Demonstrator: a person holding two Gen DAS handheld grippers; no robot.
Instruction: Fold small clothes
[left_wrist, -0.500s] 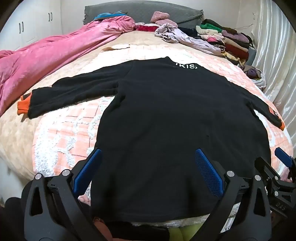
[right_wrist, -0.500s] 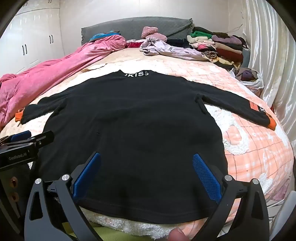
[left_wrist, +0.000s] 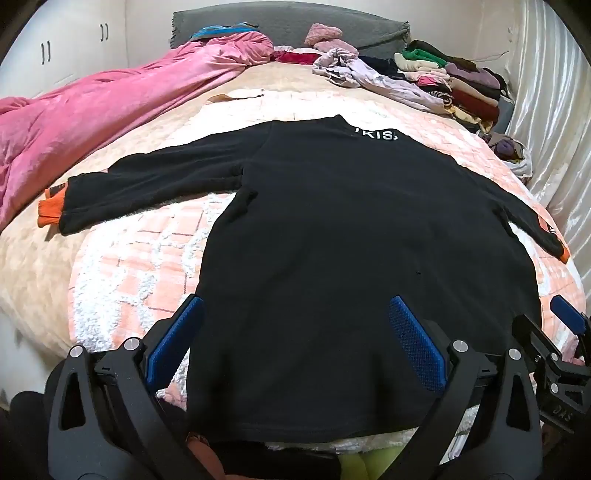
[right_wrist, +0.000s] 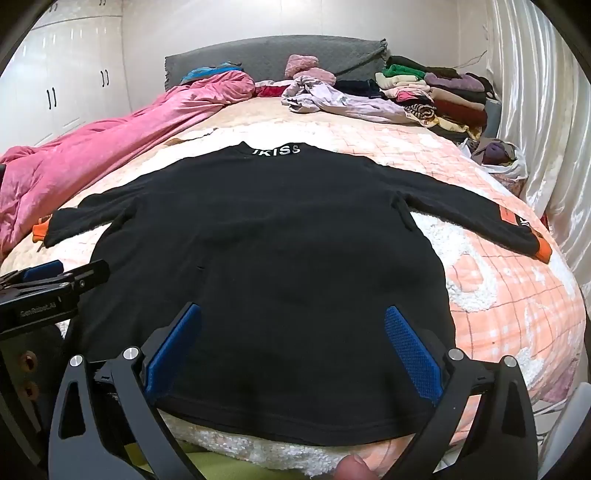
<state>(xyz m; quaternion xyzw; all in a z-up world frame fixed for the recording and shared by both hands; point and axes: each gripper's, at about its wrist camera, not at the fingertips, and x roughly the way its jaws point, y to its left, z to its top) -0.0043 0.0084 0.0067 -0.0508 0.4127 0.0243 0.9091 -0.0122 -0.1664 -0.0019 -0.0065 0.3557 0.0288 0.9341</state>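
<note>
A black long-sleeved top (left_wrist: 332, 236) with orange cuffs lies flat on the bed, sleeves spread out, white lettering at the collar (left_wrist: 375, 133). It also shows in the right wrist view (right_wrist: 266, 251). My left gripper (left_wrist: 295, 332) is open and empty, just above the hem at its left half. My right gripper (right_wrist: 291, 339) is open and empty, above the hem at its right half. The right gripper shows at the left wrist view's right edge (left_wrist: 565, 332); the left gripper shows at the right wrist view's left edge (right_wrist: 55, 280).
The top lies on a peach and white checked blanket (right_wrist: 517, 295). A pink quilt (left_wrist: 92, 122) lies along the bed's left. Piles of clothes (right_wrist: 436, 92) sit at the far right by the grey headboard (right_wrist: 277, 51). A shiny curtain (right_wrist: 546, 129) hangs on the right.
Both grippers have drawn back and risen slightly over the hem. The top has not moved.
</note>
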